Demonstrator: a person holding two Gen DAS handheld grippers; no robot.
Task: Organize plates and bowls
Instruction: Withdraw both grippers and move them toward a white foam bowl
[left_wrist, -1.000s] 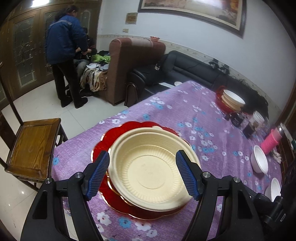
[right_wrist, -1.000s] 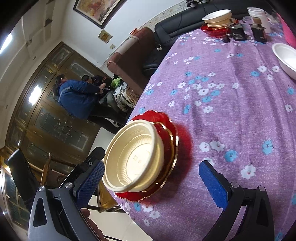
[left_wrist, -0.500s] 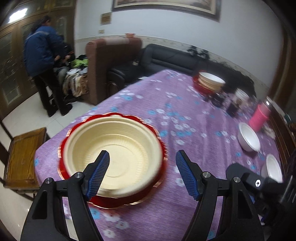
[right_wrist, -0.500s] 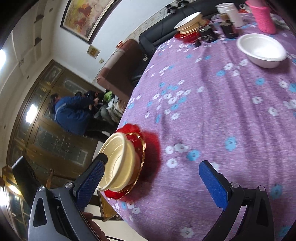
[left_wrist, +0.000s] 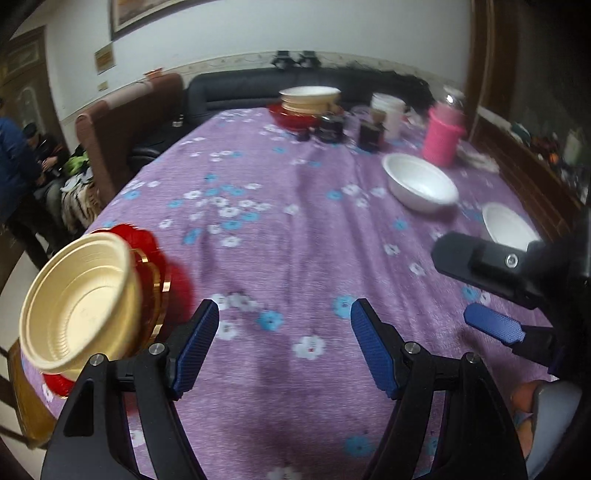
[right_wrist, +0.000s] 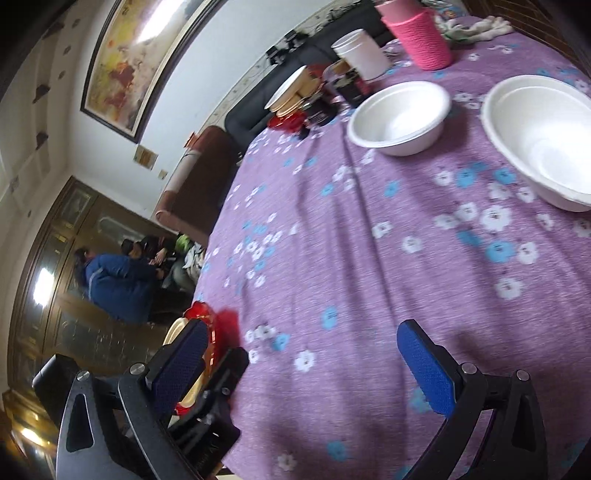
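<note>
My left gripper (left_wrist: 284, 343) hangs over the purple flowered tablecloth (left_wrist: 295, 229) with its blue pads spread apart and nothing between them, only cloth below. My right gripper (right_wrist: 306, 365) is likewise spread wide and empty, over the cloth.

Off to the left of my left gripper, at the near table edge, sits the cream bowl (left_wrist: 79, 302) on the red gold-rimmed plates (left_wrist: 162, 273); in the right wrist view that stack shows only as a sliver behind the gripper's left finger. The right gripper's tip also pokes into the left wrist view from the right side.

Further out, to the right, stand two white bowls on the cloth: the nearer one (right_wrist: 543, 136) just beyond my right gripper, and the second white bowl (right_wrist: 399, 114) a little past it, apart from the first.

Beyond those come a pink cup (left_wrist: 443, 136), a white cup (left_wrist: 388, 110) and some small dark jars (left_wrist: 332, 127), which are too blurred for me to identify. At the far edge is another stack of cream bowls (left_wrist: 308, 98) on a red dish (left_wrist: 293, 118). Behind the table runs a black sofa (left_wrist: 236, 86), and at the far left a person in a blue jacket (right_wrist: 118, 284) stands.
</note>
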